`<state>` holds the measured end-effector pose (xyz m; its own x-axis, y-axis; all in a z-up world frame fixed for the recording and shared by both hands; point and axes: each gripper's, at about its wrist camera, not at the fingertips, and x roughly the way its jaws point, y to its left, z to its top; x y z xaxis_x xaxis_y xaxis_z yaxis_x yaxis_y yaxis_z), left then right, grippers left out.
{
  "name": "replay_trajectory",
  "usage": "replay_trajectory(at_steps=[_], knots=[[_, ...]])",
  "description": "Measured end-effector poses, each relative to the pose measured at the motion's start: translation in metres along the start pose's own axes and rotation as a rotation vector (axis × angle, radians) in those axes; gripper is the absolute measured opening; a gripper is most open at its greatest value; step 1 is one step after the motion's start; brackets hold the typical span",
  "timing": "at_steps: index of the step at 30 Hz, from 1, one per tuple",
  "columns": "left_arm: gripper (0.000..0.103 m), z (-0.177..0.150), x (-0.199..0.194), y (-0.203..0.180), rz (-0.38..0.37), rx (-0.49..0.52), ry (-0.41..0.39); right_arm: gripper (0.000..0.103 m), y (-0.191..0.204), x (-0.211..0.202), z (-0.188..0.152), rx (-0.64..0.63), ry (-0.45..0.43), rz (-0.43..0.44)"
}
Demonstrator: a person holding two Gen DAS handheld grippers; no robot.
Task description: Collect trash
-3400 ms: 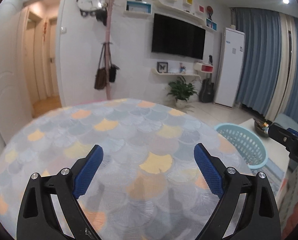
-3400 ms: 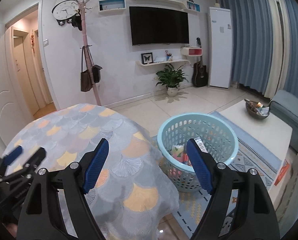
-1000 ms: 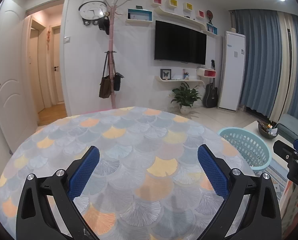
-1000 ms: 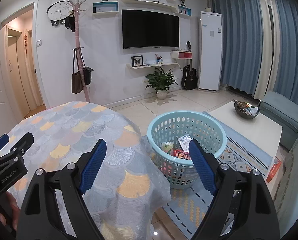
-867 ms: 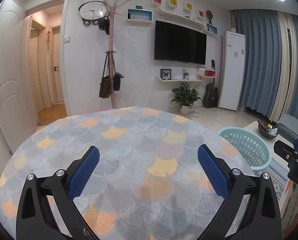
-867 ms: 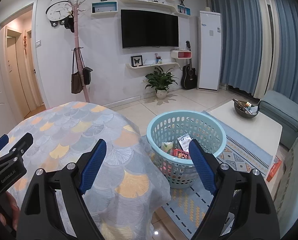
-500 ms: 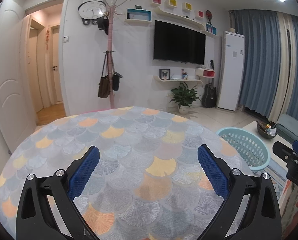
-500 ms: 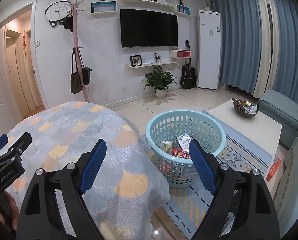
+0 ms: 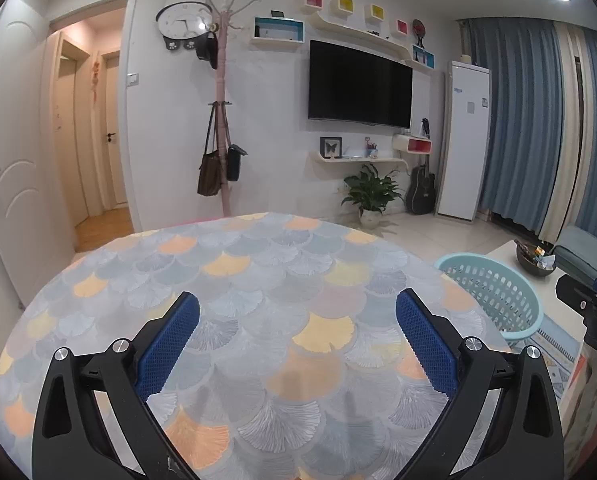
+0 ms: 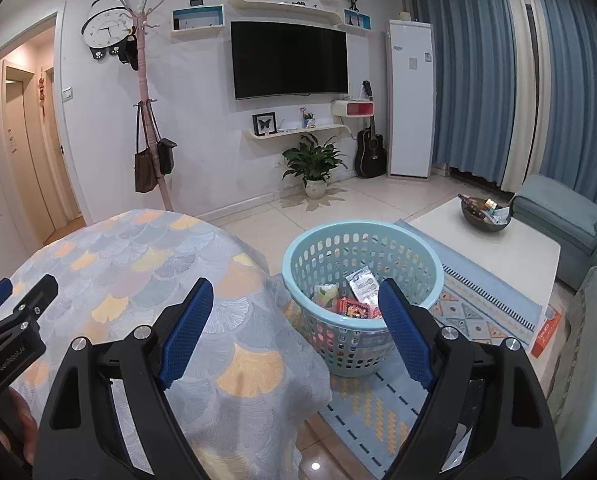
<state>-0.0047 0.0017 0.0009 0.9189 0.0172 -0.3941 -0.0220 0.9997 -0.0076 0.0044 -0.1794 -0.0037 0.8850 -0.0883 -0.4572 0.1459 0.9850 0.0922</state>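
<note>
We see the trash (image 10: pixel 356 298), a few wrappers and packets, lying in the bottom of the basket (image 10: pixel 298 258), which stands on the rug (image 10: pixel 486 292) just beside the table (image 10: pixel 138 264). Our right gripper (image 10: pixel 294 322) hangs above the table's edge and the basket, jaws wide apart with nothing between them. Our left gripper (image 9: pixel 297 328) hovers over the patterned tablecloth (image 9: pixel 258 272), jaws likewise spread and empty. Beyond the basket stands a low white table (image 10: pixel 510 252) bearing a dark bowl (image 10: pixel 484 220).
</note>
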Motion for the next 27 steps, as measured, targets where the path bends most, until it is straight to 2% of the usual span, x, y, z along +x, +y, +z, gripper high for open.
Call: replay_trajectory(at_steps=[27], knots=[[0.096, -0.0008, -0.0051, -0.0042, 0.028, 0.009, -0.011, 0.080, 0.0052, 0.0028, -0.0012, -0.008, 0.001, -0.008]])
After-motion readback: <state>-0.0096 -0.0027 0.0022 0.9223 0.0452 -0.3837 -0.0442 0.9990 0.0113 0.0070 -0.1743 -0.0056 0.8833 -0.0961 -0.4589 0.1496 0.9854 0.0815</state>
